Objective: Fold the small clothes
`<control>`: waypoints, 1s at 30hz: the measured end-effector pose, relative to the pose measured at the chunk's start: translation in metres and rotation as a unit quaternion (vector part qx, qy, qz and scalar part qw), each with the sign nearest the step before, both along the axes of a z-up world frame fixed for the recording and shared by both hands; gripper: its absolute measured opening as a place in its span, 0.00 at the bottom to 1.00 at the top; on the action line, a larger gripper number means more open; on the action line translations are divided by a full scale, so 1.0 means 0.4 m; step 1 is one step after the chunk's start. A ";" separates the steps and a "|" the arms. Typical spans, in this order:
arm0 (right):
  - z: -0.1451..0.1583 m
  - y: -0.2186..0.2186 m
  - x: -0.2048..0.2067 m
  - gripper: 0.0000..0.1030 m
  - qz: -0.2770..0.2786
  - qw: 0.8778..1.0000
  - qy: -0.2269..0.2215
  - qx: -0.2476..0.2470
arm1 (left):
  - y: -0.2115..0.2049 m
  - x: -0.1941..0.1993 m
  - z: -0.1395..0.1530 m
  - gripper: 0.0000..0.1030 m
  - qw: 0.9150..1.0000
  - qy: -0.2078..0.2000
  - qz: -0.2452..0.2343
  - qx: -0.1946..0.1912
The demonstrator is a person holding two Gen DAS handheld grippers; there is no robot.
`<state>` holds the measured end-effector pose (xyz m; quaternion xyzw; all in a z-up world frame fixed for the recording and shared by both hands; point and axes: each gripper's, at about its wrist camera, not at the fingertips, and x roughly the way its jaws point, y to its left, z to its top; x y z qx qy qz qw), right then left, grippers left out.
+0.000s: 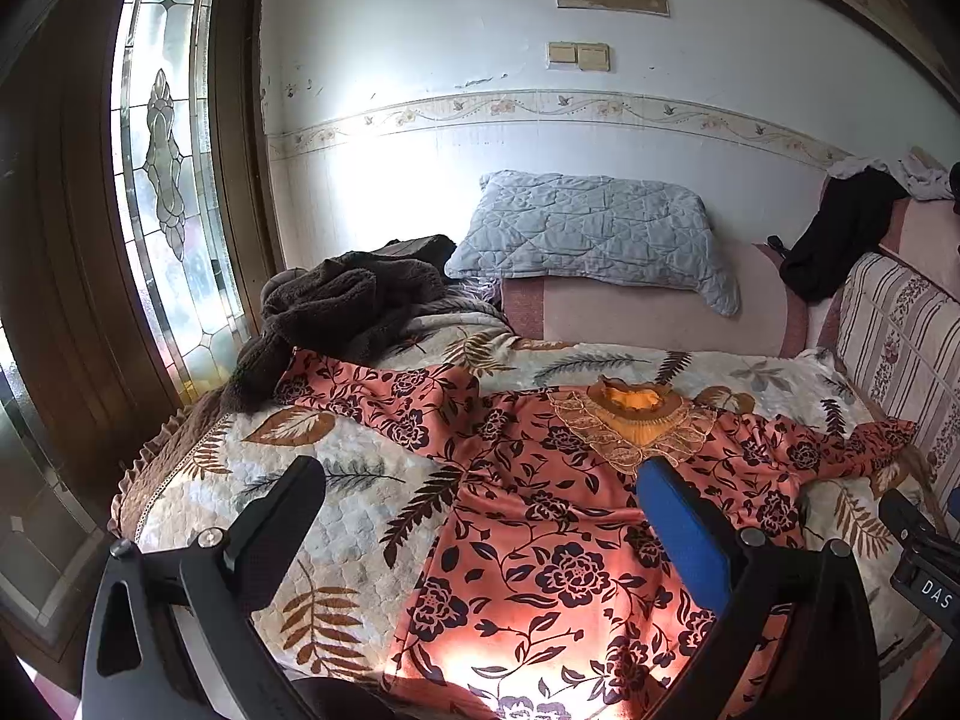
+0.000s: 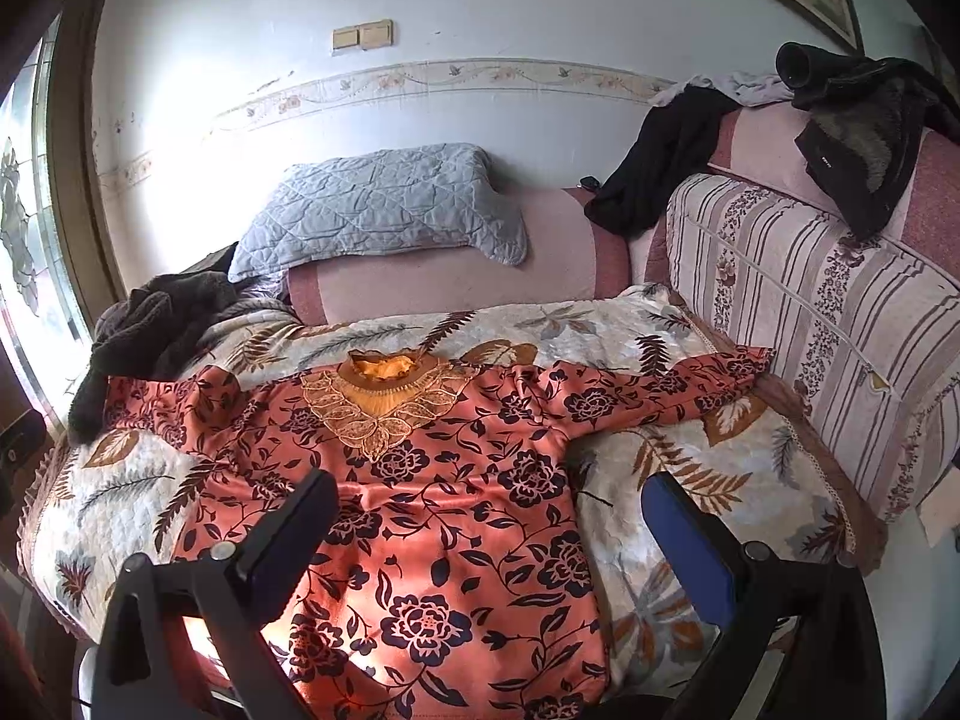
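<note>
A salmon-pink blouse with dark flowers (image 1: 540, 516) (image 2: 444, 510) lies spread flat, front up, on a leaf-patterned quilt (image 1: 336, 510) (image 2: 120, 510). Its gold lace collar (image 1: 636, 426) (image 2: 378, 405) points toward the wall and both sleeves stretch out sideways. My left gripper (image 1: 480, 480) hovers open above the blouse's left side, nothing between its fingers. My right gripper (image 2: 489, 495) hovers open above the blouse's lower right part, also empty. A corner of the right gripper (image 1: 918, 546) shows at the edge of the left wrist view.
A dark brown fleece garment (image 1: 336, 312) (image 2: 150, 330) is heaped at the far left by the glass door (image 1: 162, 168). A grey quilted pillow (image 1: 588, 234) (image 2: 384, 210) rests on the sofa arm. Black clothes (image 1: 840, 240) (image 2: 660, 162) hang over the striped backrest (image 2: 810, 324) on the right.
</note>
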<state>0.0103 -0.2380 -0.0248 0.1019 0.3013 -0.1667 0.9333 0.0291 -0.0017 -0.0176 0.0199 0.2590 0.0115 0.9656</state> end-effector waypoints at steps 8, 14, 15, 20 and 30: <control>0.004 0.007 0.003 0.99 0.002 1.000 -0.001 -0.001 | 0.008 0.003 0.001 1.00 1.000 0.003 0.003 -0.001; 0.007 0.010 0.006 0.99 0.004 1.000 0.000 -0.001 | 0.007 0.002 0.004 1.00 1.000 0.003 0.004 -0.001; 0.008 0.012 0.008 0.99 0.005 1.000 0.001 -0.002 | 0.007 0.002 0.004 1.00 1.000 0.003 0.003 -0.001; 0.007 0.012 0.008 0.99 0.004 1.000 -0.001 -0.001 | 0.005 0.005 0.006 1.00 1.000 0.003 0.003 -0.001; 0.001 0.002 0.019 0.99 0.001 1.000 0.001 0.002 | -0.006 0.023 0.010 1.00 1.000 0.005 0.000 0.003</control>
